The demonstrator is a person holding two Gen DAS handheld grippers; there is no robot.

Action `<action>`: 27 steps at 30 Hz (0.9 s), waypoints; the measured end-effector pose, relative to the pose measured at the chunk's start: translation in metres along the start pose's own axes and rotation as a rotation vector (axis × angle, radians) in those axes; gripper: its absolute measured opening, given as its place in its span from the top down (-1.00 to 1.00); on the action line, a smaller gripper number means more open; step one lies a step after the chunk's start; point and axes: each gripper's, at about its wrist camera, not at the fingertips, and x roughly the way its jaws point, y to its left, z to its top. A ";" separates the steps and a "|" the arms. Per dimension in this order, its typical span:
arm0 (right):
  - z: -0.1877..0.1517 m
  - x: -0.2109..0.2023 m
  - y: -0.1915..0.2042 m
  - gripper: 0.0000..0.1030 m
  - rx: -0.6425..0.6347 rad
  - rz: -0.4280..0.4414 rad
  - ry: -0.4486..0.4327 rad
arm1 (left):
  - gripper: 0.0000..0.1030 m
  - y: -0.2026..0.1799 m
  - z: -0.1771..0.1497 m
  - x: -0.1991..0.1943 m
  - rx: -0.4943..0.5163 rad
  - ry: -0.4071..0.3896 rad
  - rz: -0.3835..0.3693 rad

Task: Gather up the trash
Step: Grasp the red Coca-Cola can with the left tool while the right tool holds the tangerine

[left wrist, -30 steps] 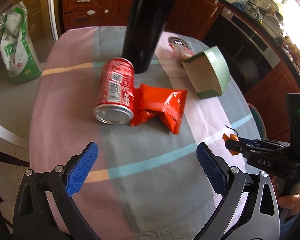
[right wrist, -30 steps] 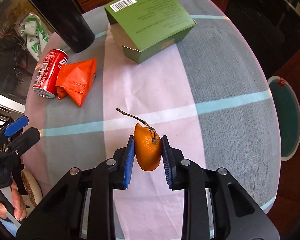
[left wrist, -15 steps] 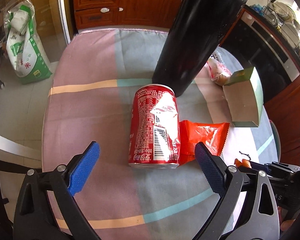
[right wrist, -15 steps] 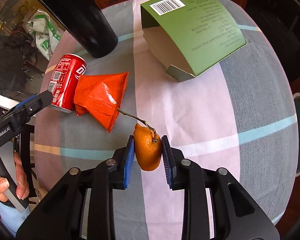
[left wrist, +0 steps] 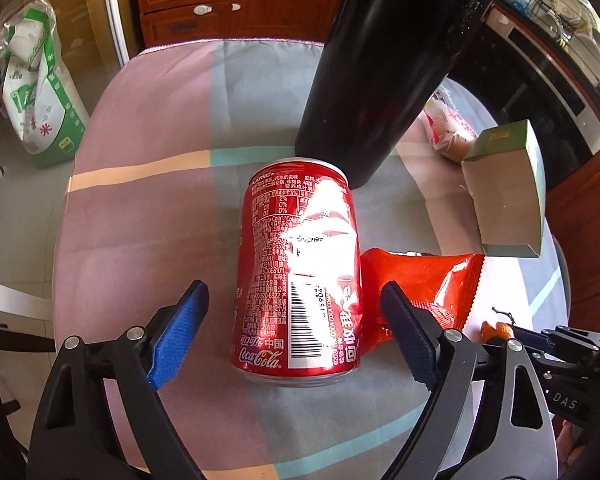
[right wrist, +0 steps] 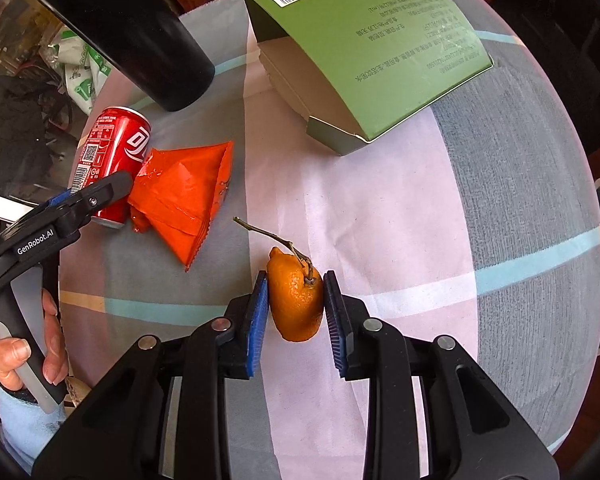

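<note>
Your left claw (left wrist: 294,322) gapes wide, blue pads flanking the shiny dented can (left wrist: 298,268) lying ahead, untouched; crinkly orange wrapper (left wrist: 420,284) beside. Your right claw (right wrist: 296,308) pinches wrinkled orange peel (right wrist: 296,300), stemmed.

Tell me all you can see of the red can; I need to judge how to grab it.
The red can is a shiny, dented metal Coca-Cola can with white print and a barcode. It lies on its side on the tablecloth, one end toward the left gripper, whose open jaws flank it without touching. An orange wrapper lies against its side, and a tall black bottle stands just behind its far end.
</note>
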 end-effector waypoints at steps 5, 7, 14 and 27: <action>0.003 0.002 -0.003 0.49 0.003 -0.009 -0.005 | -0.42 0.001 0.002 0.005 0.008 0.007 0.001; 0.005 0.004 -0.002 0.49 0.003 -0.008 -0.006 | -0.28 0.003 0.002 0.010 0.007 0.019 0.002; 0.004 0.004 -0.006 0.49 0.002 -0.007 -0.009 | -0.13 0.002 -0.002 0.010 0.022 0.016 0.011; -0.004 -0.001 -0.012 0.49 0.012 -0.010 -0.010 | -0.13 -0.003 -0.038 -0.015 0.011 0.019 -0.006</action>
